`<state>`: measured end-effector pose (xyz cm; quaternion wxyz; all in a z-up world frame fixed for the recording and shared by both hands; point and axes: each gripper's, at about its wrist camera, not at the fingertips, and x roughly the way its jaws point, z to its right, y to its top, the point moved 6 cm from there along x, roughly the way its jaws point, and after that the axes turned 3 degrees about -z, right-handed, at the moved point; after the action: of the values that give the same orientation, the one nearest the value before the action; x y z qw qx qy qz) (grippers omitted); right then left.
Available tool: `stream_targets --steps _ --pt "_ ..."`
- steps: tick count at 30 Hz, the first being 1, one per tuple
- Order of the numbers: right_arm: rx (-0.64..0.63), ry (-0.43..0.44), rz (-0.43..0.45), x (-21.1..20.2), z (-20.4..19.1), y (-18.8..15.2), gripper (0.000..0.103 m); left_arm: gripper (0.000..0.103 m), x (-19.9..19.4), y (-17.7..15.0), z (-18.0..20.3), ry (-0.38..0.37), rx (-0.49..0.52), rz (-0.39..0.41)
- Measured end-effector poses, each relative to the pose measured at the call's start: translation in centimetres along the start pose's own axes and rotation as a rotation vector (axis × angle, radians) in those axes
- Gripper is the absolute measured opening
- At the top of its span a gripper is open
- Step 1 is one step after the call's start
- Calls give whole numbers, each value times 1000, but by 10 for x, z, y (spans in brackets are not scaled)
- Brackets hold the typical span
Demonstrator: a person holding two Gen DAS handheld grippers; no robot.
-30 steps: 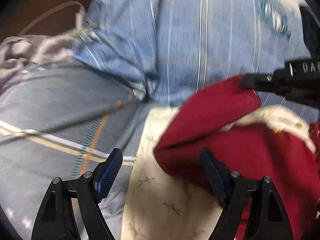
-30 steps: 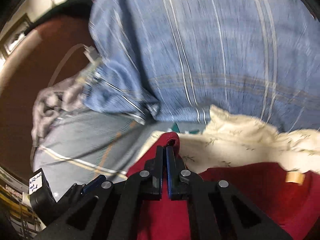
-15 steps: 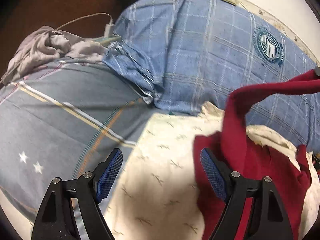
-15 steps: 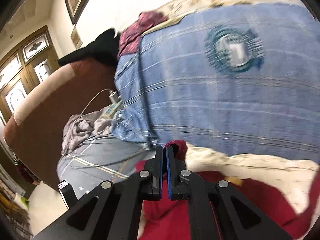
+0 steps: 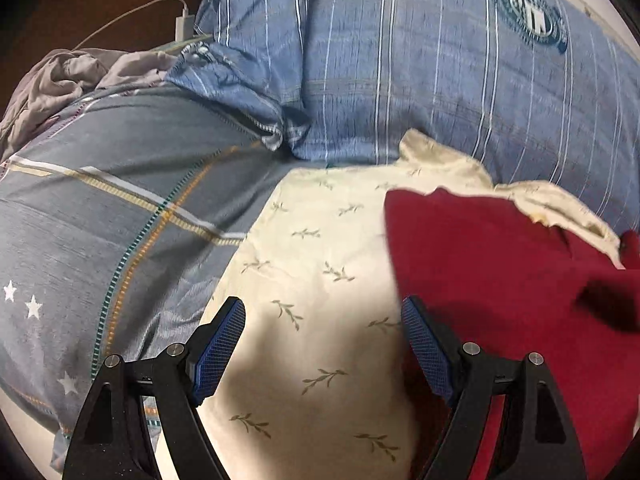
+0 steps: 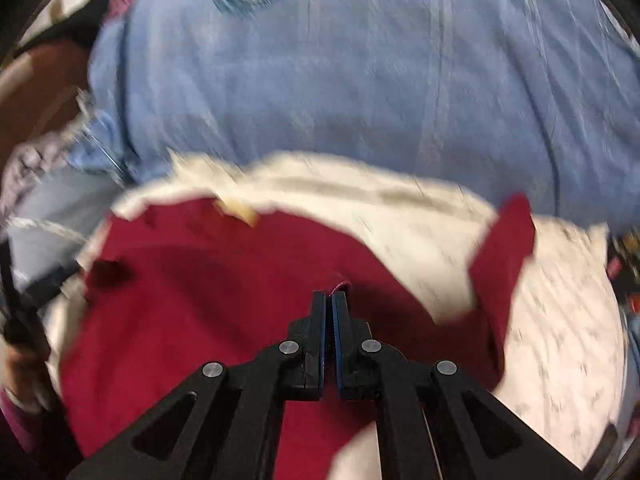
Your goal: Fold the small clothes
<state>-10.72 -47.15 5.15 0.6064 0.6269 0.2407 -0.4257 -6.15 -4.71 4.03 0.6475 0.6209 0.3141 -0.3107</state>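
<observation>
Right wrist: right gripper [image 6: 330, 300] pinches red garment [image 6: 192, 304] edge.

Red garment [image 5: 500, 280] no longer held lifted in a raised strip, now lowered and spread flat over the cream cloth [image 5: 320, 280], hem kept pinched by right claw [image 6: 330, 300]

Garment [image 5: 500, 280] lies on cloth [image 5: 320, 280].

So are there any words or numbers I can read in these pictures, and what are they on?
None can be read.
Round badge on the blue striped pillow: its ring lettering is too small and blurred to read.
Tan tag on the red garment: blurred, no text visible.
</observation>
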Motion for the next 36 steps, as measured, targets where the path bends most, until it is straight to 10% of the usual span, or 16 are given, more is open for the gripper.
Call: stream_targets --steps 5,8,10,12,20,24,28,36 --pt "-50 -233 -25 8 21 -12 9 80 14 0 2 24 20 -41" --pt "18 -63 50 -6 0 10 20 80 16 3 4 14 17 -33" --pt "-3 44 107 -11 -33 28 56 80 17 4 5 6 14 -30" --pt "-77 125 127 -3 -79 42 61 80 17 3 5 -6 16 -30" --pt "-389 298 16 90 -233 76 60 80 26 -2 6 16 70 -60" --pt "-473 295 -74 125 -248 67 54 80 32 1 4 13 56 -73" --pt "-514 256 4 111 -251 62 3 80 36 7 3 12 49 -74" --pt "-446 151 37 124 -258 80 2 80 30 11 1 61 42 -17"
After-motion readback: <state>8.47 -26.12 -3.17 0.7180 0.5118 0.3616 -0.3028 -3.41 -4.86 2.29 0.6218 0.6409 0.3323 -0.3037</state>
